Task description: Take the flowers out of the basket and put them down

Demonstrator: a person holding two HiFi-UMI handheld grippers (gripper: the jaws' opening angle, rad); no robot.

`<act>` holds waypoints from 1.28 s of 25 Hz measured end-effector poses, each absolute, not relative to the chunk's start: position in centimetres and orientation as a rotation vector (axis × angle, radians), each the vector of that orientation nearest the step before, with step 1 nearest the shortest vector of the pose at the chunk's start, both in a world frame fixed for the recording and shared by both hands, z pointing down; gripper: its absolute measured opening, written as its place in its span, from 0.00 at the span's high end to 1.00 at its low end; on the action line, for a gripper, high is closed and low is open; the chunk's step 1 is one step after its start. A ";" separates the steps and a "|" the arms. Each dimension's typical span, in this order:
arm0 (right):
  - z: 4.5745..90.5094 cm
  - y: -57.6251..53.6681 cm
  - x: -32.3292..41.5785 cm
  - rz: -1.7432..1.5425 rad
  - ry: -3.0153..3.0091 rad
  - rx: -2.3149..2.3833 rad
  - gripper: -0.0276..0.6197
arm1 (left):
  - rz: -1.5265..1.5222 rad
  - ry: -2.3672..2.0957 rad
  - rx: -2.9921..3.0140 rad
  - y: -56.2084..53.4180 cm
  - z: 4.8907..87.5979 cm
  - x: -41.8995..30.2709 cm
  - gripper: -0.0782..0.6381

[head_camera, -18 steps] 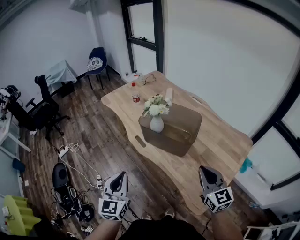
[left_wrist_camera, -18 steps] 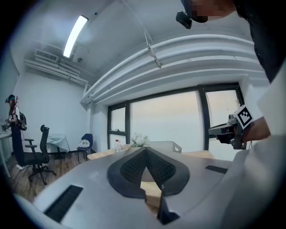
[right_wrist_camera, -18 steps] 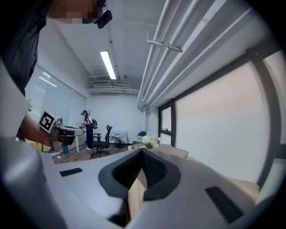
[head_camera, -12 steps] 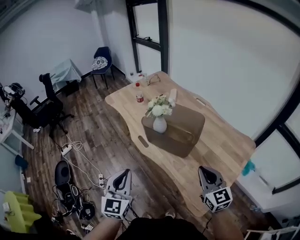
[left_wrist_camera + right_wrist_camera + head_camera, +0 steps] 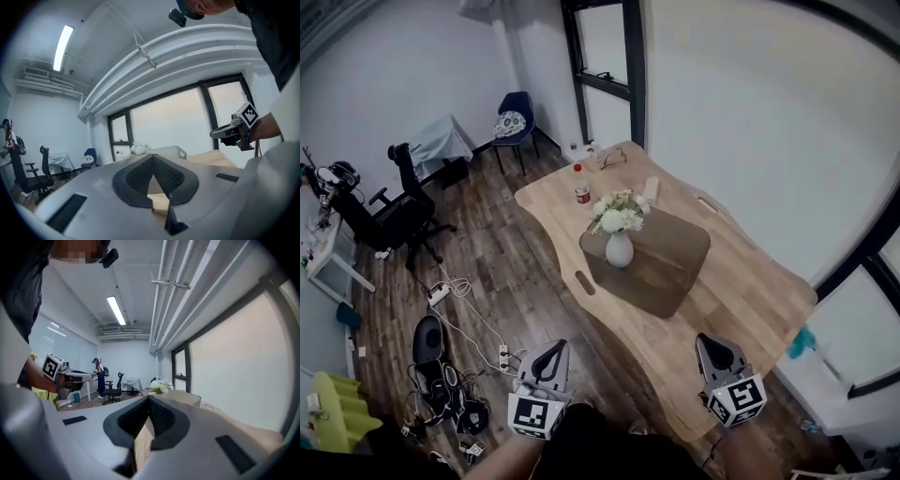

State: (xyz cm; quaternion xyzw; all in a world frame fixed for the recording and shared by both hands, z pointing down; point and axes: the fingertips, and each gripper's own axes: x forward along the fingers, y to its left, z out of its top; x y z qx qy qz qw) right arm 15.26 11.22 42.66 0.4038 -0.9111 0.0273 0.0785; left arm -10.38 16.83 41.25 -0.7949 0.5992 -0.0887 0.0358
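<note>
Two closed, empty claws, left gripper (image 5: 551, 350) and right gripper (image 5: 713, 343), hover near a wavy pale wooden table (image 5: 750, 281) bearing white flowers (image 5: 619, 212) in a brown rectangular basket (image 5: 671, 255).

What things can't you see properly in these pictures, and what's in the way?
1. Stems of the flowers: head view, the white vase hides them.
2. The vase itself: left gripper view, the left hand-held gripper covers it; only the flowers peek over.
3. Inside of the basket: both gripper views, its own wall blocks it.
4. Label on the small bottle: head view, too small.
</note>
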 end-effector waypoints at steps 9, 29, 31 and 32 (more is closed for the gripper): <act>44.1 8.8 16.3 0.146 -2.674 1.324 0.92 | -0.206 1.747 -2.486 10.5 40.5 -11.2 0.88; 38.6 -8.5 5.3 0.056 -2.588 1.600 0.92 | -0.065 1.492 -2.677 -12.0 40.5 -21.8 0.88; 37.8 -10.0 4.1 0.033 -2.576 1.622 0.92 | -0.056 1.462 -2.695 -13.7 40.2 -22.7 0.88; 37.5 -10.7 3.6 0.026 -2.567 1.634 0.92 | -0.054 1.453 -2.706 -14.4 40.1 -23.1 0.88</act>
